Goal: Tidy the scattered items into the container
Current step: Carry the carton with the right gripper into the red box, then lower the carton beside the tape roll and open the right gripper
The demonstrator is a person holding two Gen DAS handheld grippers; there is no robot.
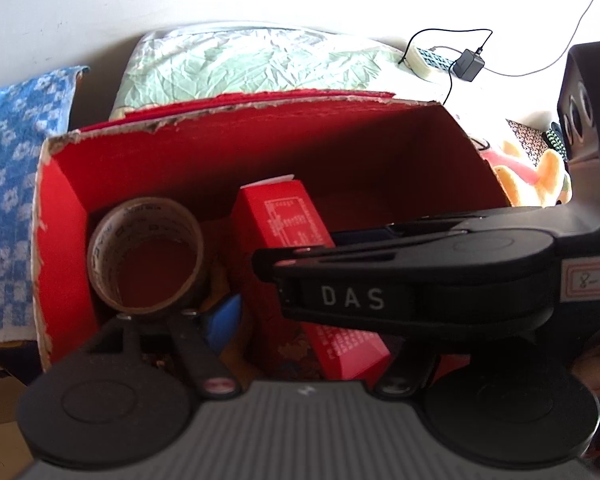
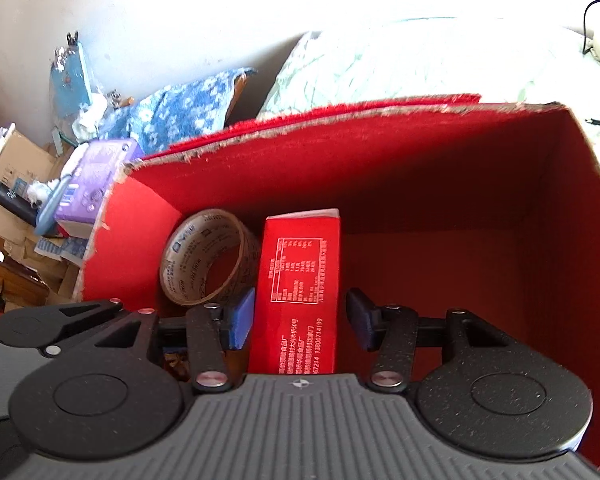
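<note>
Red carton [image 2: 298, 288] inside the red cardboard container [image 2: 440, 152], lying left of centre on its floor, tape roll [image 2: 210, 258] just beside it toward the container's left wall. Right gripper [image 2: 300, 316] above the container, fingers spread, blue pads [image 2: 242, 318] either side of carton's near end; left pad close to or touching it, right pad apart, so released or not gripping. Left gripper [image 1: 228, 316] also over the container by the tape roll; one blue pad visible, other side hidden behind the right gripper's body, cannot tell its state.

Handling guess: carton light, stiff card, dents if squeezed hard; best taken across the narrow long faces. Tape roll rigid, may roll; take across the rim.

Left wrist view alone shows plush toy [image 1: 532, 184], charger with power strip [image 1: 468, 64] beyond the container's right wall. Right wrist view alone shows purple box [image 2: 96, 180] and clutter past its left wall, plus the container's bare right half.
</note>
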